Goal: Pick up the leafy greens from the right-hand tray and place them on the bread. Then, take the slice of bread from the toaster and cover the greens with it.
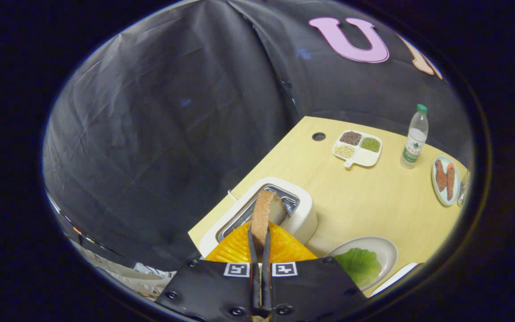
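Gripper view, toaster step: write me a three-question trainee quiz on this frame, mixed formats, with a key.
1. True or false: the gripper is shut on the bread slice, held above the toaster.
2. What lies on the white plate right of the fingers?
A. two sausages
B. a green leaf
C. beans
3. Fill in: the divided dish of beans and grains sits on the wooden table beside a plastic ______ with a green cap.

Key:
1. True; both fingers press the slice.
2. B, the green leaf.
3. Bottle.
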